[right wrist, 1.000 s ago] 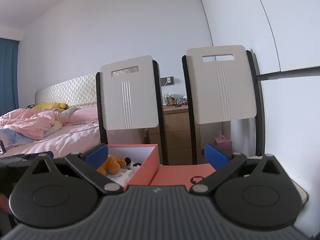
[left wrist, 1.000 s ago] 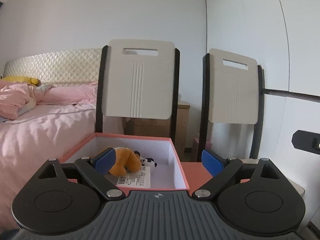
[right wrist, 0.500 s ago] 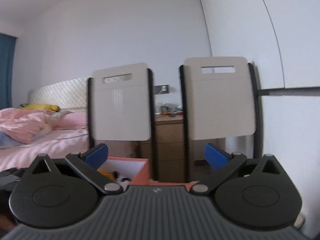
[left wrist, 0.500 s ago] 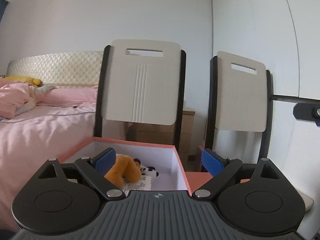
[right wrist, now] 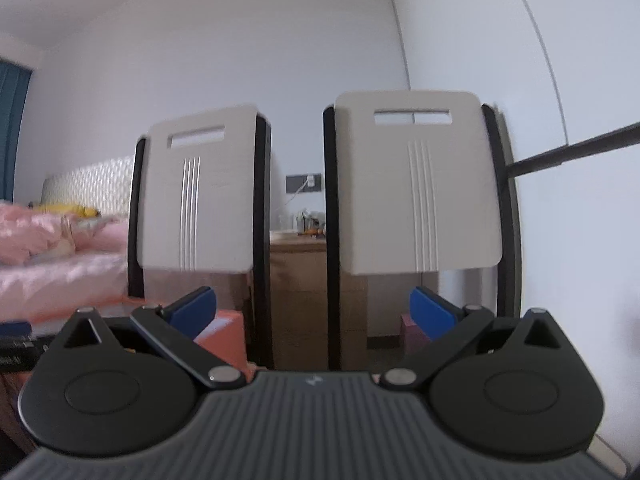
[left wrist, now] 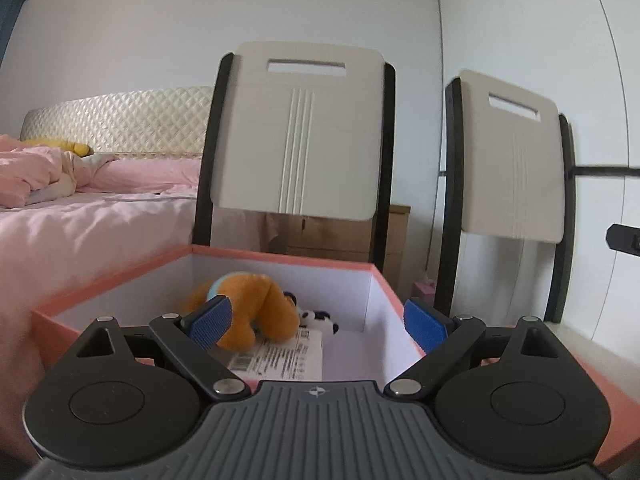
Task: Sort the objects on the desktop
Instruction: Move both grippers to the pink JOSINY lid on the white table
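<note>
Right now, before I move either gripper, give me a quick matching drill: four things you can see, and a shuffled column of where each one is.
Things:
1. plush dog
2. printed label
3. left gripper
4. bedside cabinet

Places:
A. seen between the two chair backs
B. lying in the pink box
C. open, just in front of the box
D. flat on the box floor, in front of the toys

Pairs: 1-B, 2-D, 3-C, 4-A

White walls (left wrist: 280, 20), two chairs (left wrist: 300, 132), pink bed (left wrist: 80, 216)
</note>
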A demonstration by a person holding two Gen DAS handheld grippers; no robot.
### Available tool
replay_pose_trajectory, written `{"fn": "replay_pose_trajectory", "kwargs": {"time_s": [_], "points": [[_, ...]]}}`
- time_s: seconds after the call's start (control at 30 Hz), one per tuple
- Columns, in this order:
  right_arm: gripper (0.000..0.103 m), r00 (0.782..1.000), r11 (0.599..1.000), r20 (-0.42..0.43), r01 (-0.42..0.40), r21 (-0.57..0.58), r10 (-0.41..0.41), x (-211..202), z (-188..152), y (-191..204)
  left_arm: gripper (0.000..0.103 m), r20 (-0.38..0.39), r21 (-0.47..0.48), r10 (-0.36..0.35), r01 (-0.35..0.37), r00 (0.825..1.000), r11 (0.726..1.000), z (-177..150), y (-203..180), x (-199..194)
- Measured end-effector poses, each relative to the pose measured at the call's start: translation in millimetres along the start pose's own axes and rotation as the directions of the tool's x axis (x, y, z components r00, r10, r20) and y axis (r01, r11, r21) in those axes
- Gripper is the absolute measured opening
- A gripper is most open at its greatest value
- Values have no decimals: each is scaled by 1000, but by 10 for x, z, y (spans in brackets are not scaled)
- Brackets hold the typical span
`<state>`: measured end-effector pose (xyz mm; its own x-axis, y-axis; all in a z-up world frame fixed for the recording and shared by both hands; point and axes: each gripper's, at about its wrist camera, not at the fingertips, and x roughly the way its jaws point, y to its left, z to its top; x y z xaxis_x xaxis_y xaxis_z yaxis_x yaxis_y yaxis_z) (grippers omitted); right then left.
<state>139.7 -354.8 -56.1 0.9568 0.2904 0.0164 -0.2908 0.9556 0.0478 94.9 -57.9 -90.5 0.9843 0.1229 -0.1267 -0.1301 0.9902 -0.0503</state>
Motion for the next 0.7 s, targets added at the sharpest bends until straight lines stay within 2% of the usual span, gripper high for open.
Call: {"fn": "replay_pose_trajectory", "kwargs": {"time_s": [0.13,0.23,0.53,0.7], "points": [[103,997,1000,-79,-2,6,3,130,-204,-118,95,-10,30,-46,46,999,998,-129,-59,4],[103,994,1000,-107,22,9,-21,161,-277,-192,95,-12,63,-86,87,996,994,-216,-102,-41],[103,977,995,-190,97,13,-92,253,-494,-411,95,22,90,-130,127,991,988,-290,-170,-221],[103,972,994,-212,111,19,-104,147,-522,-455,95,37,105,-159,155,987,982,-387,-293,-387]]}}
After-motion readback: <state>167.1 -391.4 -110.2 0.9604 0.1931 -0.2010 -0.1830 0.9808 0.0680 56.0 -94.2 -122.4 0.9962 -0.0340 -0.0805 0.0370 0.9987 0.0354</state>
